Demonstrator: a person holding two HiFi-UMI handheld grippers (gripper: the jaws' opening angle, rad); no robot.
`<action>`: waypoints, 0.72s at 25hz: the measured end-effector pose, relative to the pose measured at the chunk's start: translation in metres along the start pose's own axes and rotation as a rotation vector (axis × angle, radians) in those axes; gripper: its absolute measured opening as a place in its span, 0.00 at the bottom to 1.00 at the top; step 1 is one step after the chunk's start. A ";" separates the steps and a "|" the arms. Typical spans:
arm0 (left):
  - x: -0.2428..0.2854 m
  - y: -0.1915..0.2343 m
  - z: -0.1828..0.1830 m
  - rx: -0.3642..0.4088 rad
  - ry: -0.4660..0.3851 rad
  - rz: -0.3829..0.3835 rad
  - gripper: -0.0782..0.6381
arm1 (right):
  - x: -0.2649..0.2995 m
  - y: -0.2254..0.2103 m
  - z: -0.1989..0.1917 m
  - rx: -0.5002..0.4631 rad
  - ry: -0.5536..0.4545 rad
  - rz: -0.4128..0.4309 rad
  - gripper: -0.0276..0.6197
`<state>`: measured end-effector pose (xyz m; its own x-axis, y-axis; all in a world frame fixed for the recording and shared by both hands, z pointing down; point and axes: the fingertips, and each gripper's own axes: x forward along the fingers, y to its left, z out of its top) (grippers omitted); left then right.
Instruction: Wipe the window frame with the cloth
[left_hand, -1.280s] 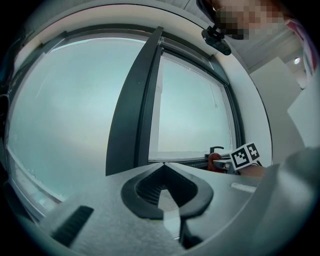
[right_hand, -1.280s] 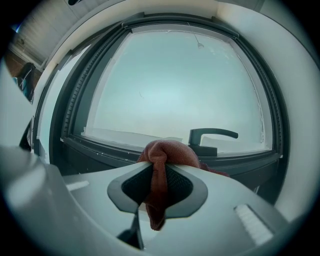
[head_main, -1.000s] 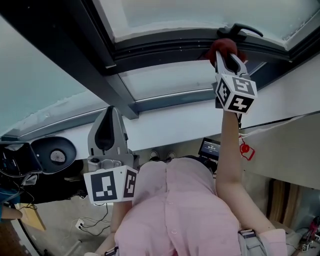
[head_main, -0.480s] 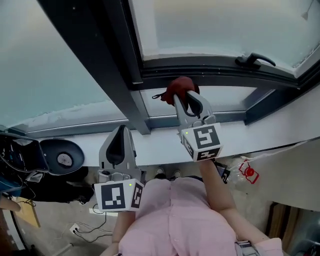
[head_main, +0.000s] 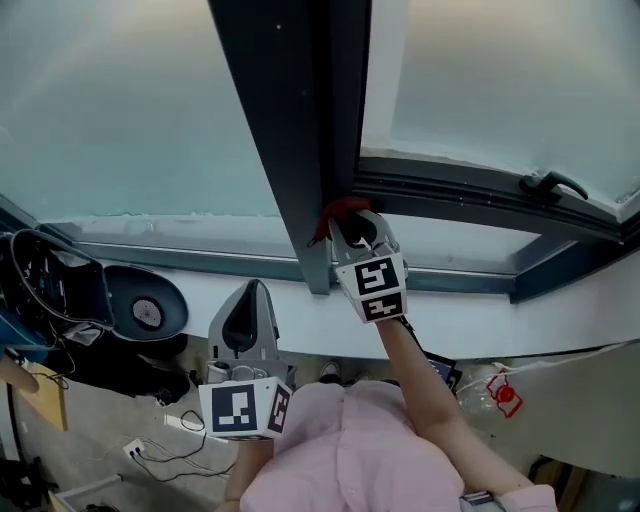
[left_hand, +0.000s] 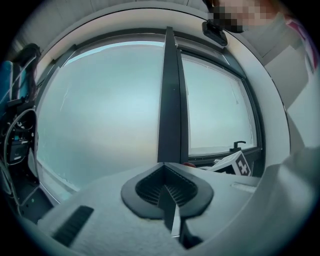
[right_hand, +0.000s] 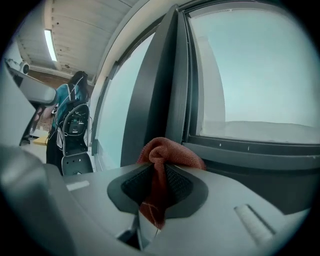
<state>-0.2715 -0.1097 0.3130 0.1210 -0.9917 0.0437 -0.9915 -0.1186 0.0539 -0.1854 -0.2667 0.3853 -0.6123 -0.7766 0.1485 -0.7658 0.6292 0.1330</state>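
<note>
Head view: R gripper (head_main: 352, 228) raised, clenched on crumpled red cloth (head_main: 343, 209). Cloth sat at foot of dark grey vertical window frame post (head_main: 290, 130), appar. touching it. R gripper view: cloth pinched betw. jaws, wad bulging past tips. L gripper (head_main: 245, 305) held low, below white sill (head_main: 490, 322), jaws closed together, nothing betw.

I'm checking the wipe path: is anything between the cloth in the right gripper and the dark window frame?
Nothing visible does. The red cloth, pinched in the right gripper, sits right at the foot of the window frame's upright bar. The window handle is off to the right.
</note>
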 end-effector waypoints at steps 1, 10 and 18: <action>0.000 0.001 0.000 0.000 0.001 -0.002 0.10 | 0.004 -0.004 -0.001 0.003 0.006 -0.009 0.15; 0.009 -0.015 0.002 -0.001 0.002 -0.062 0.10 | 0.009 -0.009 -0.001 -0.036 0.007 0.006 0.15; 0.011 -0.024 0.000 -0.001 0.004 -0.071 0.10 | -0.016 -0.043 -0.010 -0.021 0.014 -0.069 0.15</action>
<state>-0.2467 -0.1176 0.3127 0.1908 -0.9807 0.0437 -0.9804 -0.1881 0.0580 -0.1406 -0.2810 0.3870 -0.5549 -0.8179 0.1518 -0.8019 0.5745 0.1641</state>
